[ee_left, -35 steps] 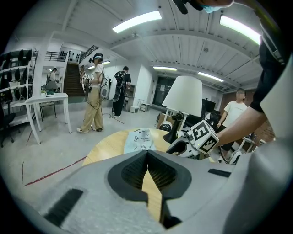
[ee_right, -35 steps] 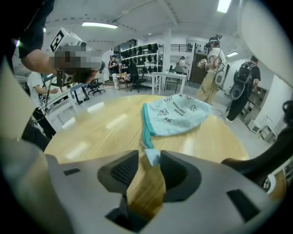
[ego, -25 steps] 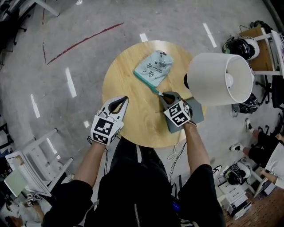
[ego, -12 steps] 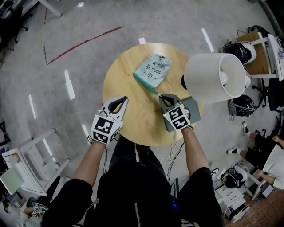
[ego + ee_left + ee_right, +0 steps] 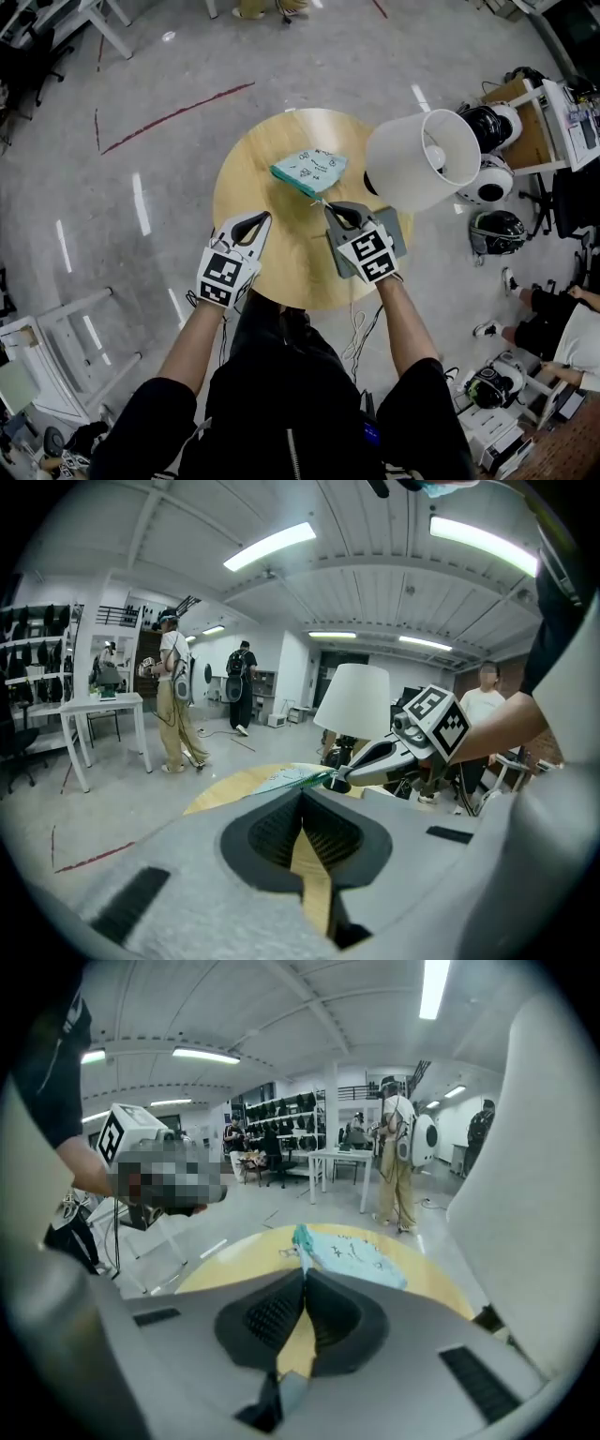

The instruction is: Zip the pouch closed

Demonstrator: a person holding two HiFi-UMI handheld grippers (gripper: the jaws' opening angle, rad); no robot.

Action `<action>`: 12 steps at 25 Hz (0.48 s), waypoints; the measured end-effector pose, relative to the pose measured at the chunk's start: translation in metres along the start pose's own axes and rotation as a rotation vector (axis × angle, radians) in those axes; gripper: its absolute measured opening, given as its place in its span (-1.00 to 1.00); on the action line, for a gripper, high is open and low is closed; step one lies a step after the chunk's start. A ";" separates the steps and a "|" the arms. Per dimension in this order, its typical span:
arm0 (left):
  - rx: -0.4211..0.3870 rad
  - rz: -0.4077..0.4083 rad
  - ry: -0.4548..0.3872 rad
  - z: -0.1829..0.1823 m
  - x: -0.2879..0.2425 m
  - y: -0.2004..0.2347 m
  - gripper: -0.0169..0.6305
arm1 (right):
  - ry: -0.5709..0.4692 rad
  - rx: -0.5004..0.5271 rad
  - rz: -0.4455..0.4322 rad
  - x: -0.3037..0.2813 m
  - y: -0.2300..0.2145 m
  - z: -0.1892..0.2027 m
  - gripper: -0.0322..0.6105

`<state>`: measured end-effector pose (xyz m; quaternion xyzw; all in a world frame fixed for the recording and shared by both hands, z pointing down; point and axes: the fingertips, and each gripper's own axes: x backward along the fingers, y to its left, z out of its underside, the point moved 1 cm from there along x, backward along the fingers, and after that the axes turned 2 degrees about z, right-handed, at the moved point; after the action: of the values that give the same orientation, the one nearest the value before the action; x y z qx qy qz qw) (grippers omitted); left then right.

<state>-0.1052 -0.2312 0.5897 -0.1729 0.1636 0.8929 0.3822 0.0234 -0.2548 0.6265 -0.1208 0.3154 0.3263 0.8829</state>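
head view: the flat light blue-green cloth pouch (image 5: 311, 170) is on the round wooden table (image 5: 248, 178), near the white lamp (image 5: 412, 161). i can't see inside the pouch. my right gripper (image 5: 326, 204) is clenched on the small zip pull (image 5: 321, 198) at the near corner.

left gripper view: my left gripper (image 5: 302, 796) is squeezed closed with nothing in it. only here, people (image 5: 173, 700) stand far back.

right gripper view: the zip pull sits pinched in my jaws.
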 end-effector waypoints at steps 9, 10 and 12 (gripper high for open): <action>-0.085 0.000 -0.071 -0.038 0.026 -0.048 -0.93 | -0.106 -0.013 -0.007 0.069 0.027 -0.047 -0.88; -0.095 0.001 -0.079 -0.041 0.029 -0.053 -0.93 | -0.112 -0.017 -0.010 0.077 0.032 -0.052 -0.87; -0.122 0.008 -0.098 -0.049 0.034 -0.068 -0.93 | -0.121 -0.033 -0.017 0.095 0.040 -0.058 -0.88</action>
<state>-0.0676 -0.1860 0.5209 -0.1515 0.0908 0.9100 0.3750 0.0251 -0.2010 0.5211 -0.1179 0.2552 0.3307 0.9009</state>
